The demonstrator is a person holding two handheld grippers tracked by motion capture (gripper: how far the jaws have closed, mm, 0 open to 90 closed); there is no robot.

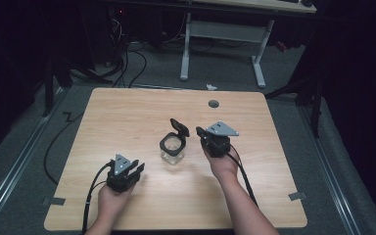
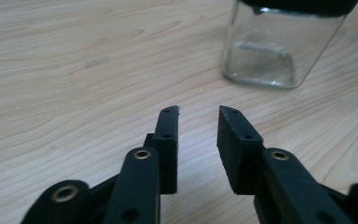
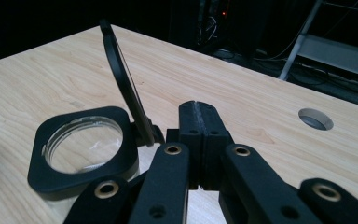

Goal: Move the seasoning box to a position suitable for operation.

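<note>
- Glass jar (image 1: 172,148) stands upright near the middle of the wooden table (image 1: 127,122), between the two grippers; its black collar frames a round mouth and its hinged lid (image 1: 178,128) stands flipped up at the far side.
- In the left gripper view the jar (image 2: 279,49) is cut off by the top edge: the clear square base and lower walls show, and just a strip of the black collar.
- In the right gripper view the jar's collar (image 3: 81,147) is partly hidden behind the gripper's own links at the bottom; the lid (image 3: 123,93) is seen edge-on, so its face cannot be made out.
- Left gripper (image 1: 138,170) sits low at the near left, well apart from the jar. Its jaws stand apart with bare table between the pads (image 2: 237,144); nothing is clamped.
- Right gripper (image 1: 201,133) is just beside the jar's right side, close to the lid hinge. Its jaws are pressed together with nothing between them; the fingertips (image 3: 200,112) meet in a thin seam.
- A round cable hole (image 1: 213,104) lies at the table's far edge.
- The room beyond is dark; a white desk frame (image 1: 223,44) and floor cables are dim.
- No brand, label or writing can be read anywhere.
</note>
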